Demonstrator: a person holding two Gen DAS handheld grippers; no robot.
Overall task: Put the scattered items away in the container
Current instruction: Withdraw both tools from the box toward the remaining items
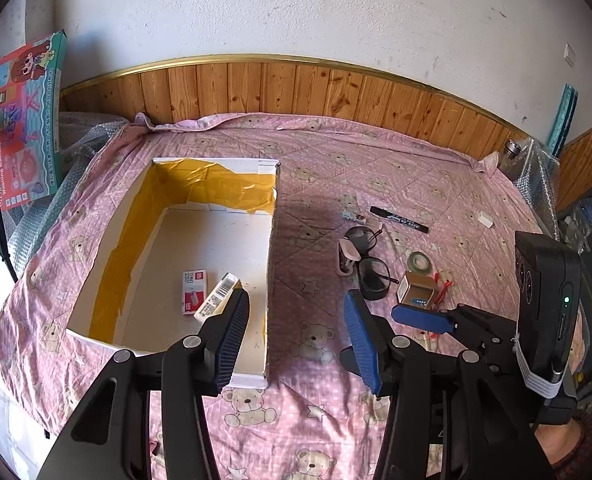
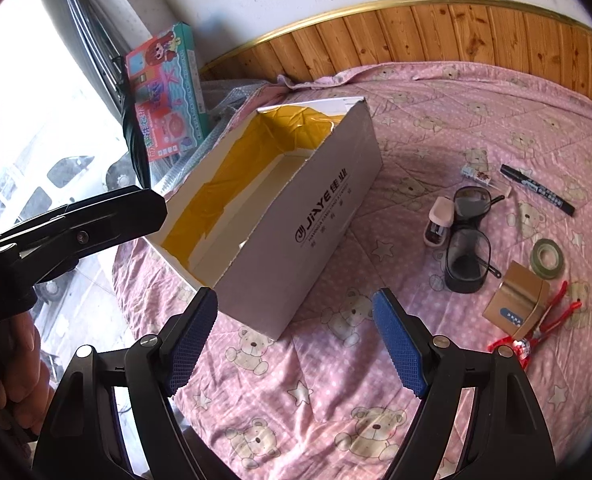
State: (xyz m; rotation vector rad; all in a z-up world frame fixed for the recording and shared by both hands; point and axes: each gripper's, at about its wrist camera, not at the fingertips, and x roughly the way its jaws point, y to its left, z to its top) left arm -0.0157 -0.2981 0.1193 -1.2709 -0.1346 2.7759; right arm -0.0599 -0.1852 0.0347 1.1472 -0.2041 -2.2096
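Your left tongs were spread and empty, hovering over the near right wall of the white box, where two small cartons already lay on its floor. Your right tongs were likewise spread and gripping nothing, hanging just off the box's near corner. The remaining clutter lay on the bed to the right of the box: the dark glasses, a small stapler, the black marker, a tape roll and a tan cardboard packet. All of it sat forward and right of your right tongs, which I judge the nearer pair. The glasses' long axis ran away from you, so I'd judge a crosswise pinch suited them.
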